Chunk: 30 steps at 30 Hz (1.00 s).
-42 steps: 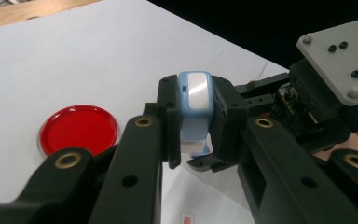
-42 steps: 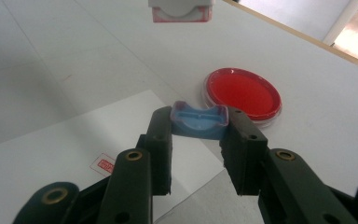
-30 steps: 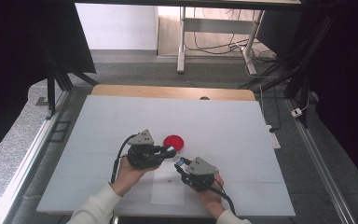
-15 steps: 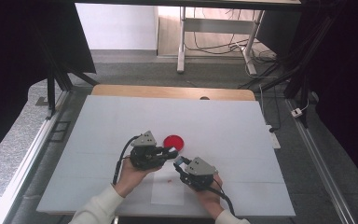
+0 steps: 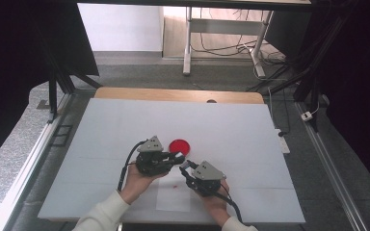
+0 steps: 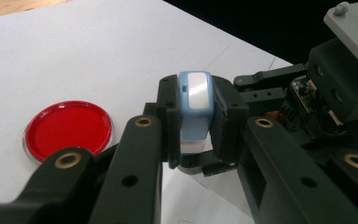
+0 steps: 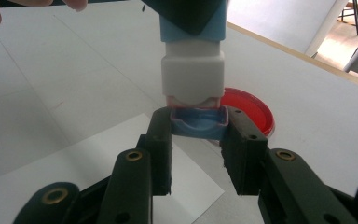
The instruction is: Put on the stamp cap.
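Note:
A small stamp with a blue top [image 6: 195, 100] and a white body [image 7: 193, 77] hangs just above the table. My left gripper [image 6: 196, 123] is shut on its blue top. My right gripper [image 7: 199, 137] is shut on the blue cap [image 7: 199, 122] at the stamp's lower end. In the high view the left gripper [image 5: 175, 158] and right gripper [image 5: 188, 166] meet tip to tip near the table's front middle. A round red dish [image 5: 179, 146] lies flat on the table just behind them.
A white paper sheet [image 5: 173, 195] lies on the white table [image 5: 101, 130] at the front, under the hands, with a small red mark [image 5: 173, 184] by its far edge. A wooden strip [image 5: 125, 93] runs along the table's far edge.
The right gripper has edged slightly toward the left one. The red dish and paper have not moved.

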{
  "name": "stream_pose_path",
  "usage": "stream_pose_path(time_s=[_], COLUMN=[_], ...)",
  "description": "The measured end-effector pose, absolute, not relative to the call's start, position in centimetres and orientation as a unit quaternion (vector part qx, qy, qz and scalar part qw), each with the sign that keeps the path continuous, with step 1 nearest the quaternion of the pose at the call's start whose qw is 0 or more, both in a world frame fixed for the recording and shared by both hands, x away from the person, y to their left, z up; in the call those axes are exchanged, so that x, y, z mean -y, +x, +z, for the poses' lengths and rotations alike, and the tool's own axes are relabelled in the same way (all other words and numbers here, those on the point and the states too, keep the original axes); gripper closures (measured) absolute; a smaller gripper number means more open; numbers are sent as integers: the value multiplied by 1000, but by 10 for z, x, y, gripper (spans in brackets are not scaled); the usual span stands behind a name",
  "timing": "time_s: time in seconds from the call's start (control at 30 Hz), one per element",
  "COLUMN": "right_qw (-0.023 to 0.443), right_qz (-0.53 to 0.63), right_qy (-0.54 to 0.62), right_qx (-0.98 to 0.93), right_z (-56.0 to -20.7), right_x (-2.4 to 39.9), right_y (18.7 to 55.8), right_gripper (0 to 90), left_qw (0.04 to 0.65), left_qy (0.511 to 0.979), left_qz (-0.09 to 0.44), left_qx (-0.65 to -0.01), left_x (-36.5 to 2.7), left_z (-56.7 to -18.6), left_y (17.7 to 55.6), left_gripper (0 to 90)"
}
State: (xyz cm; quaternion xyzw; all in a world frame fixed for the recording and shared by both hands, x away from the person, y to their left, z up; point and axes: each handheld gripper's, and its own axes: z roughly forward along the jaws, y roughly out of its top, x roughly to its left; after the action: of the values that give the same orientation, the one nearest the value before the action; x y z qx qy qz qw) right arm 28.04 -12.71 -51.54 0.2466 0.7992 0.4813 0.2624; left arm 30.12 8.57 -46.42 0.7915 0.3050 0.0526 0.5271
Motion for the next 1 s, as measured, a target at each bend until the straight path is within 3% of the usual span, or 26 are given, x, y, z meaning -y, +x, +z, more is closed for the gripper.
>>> stream_pose_path(time_s=[1.0], right_qw=[267], right_qz=[486], right_qy=[246], right_qx=[-795], right_z=[-516], right_x=[125], right_y=[280], right_gripper=[645], left_qw=[527], left_qy=[792], left_qz=[53], left_qx=[-305], left_x=[-84], left_z=[-467], left_y=[302], left_gripper=[748])
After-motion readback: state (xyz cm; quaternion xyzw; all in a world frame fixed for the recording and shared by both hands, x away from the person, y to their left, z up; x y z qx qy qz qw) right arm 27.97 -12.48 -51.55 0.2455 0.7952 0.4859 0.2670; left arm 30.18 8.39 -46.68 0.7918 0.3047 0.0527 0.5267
